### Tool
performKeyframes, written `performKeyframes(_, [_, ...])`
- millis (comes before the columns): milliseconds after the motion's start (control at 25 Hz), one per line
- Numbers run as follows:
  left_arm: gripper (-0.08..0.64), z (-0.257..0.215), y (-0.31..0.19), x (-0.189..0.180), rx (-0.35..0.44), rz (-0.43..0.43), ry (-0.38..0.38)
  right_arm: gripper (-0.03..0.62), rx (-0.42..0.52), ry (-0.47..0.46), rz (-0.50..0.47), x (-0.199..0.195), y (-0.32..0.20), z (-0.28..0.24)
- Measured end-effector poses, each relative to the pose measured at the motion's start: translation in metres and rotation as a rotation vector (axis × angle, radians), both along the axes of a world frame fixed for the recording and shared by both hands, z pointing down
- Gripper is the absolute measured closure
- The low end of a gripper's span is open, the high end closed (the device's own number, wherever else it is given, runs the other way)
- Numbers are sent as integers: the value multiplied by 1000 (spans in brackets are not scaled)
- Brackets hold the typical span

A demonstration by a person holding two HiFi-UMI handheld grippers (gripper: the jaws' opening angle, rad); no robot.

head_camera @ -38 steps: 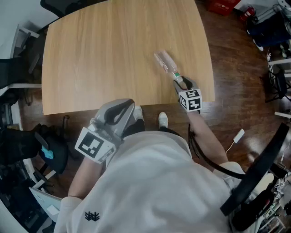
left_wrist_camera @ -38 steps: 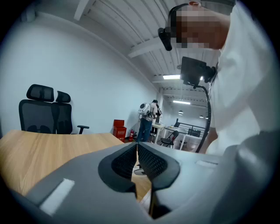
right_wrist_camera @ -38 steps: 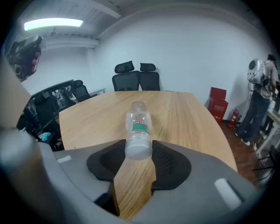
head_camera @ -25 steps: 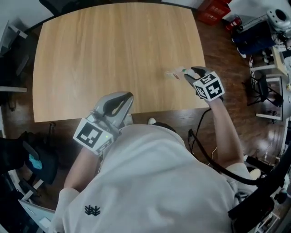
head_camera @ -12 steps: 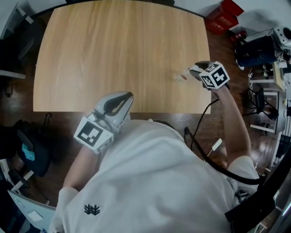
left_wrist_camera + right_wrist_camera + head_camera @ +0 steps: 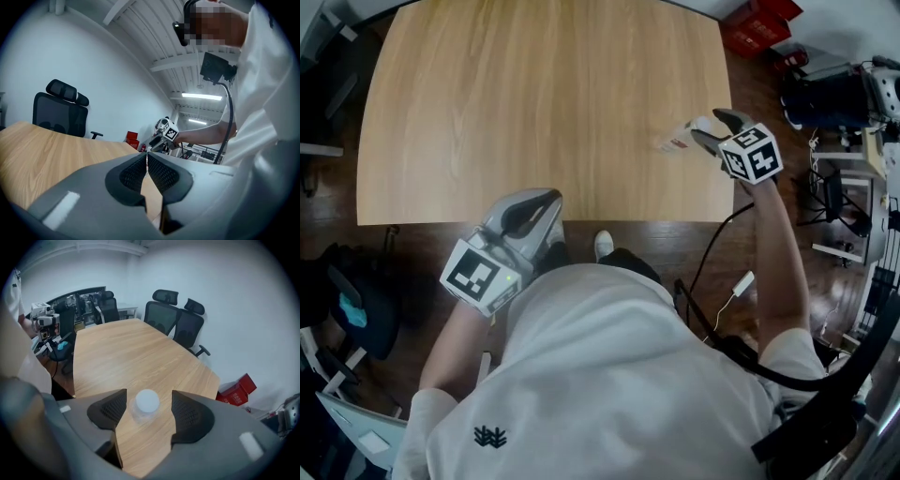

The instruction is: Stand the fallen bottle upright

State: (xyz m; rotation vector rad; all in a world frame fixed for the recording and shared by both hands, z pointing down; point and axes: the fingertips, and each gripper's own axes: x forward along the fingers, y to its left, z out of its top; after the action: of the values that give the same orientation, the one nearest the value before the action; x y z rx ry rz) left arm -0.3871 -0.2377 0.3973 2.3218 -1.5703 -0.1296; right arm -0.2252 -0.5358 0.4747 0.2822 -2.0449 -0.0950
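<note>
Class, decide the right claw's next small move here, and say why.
Probably draw the right claw straight back off the bottle. Its jaws are opening, and the bottle stands upright between them on the table, untouched by either pad; a sideways move might tip it.

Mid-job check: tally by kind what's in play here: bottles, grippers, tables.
Bottles: 1, the bottle between the right gripper's opening jaws
Grippers: 2, right gripper and left gripper
Tables: 1, the table
Total: 4
</note>
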Motion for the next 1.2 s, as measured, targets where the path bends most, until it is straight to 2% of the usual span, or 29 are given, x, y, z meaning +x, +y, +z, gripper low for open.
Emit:
performKeyframes(120, [551, 5, 0, 5, -14, 1, -15, 285, 66, -101, 32, 4, -2, -30])
performKeyframes(240, [551, 2, 3, 20, -12, 3, -49, 285, 106, -212, 52, 15, 19, -56])
performKeyframes(480, [551, -10, 26, 91, 21, -10, -123, 288, 77, -392, 54, 89, 105, -74])
performKeyframes(680, [551, -27, 61, 175, 42, -77, -160, 293, 52, -458, 12, 175, 183, -69])
performKeyframes(880, [551, -31, 123, 245, -20, -71, -214, 293, 14, -528, -3, 232, 255, -65])
performKeyframes(1000, [551, -38, 149, 269, -31, -81, -233, 299, 9, -583, 1, 256, 282, -78])
performKeyframes(1200, [551, -53, 172, 293, 0, -70, -237, 302, -2, -652, 14, 273, 322, -95])
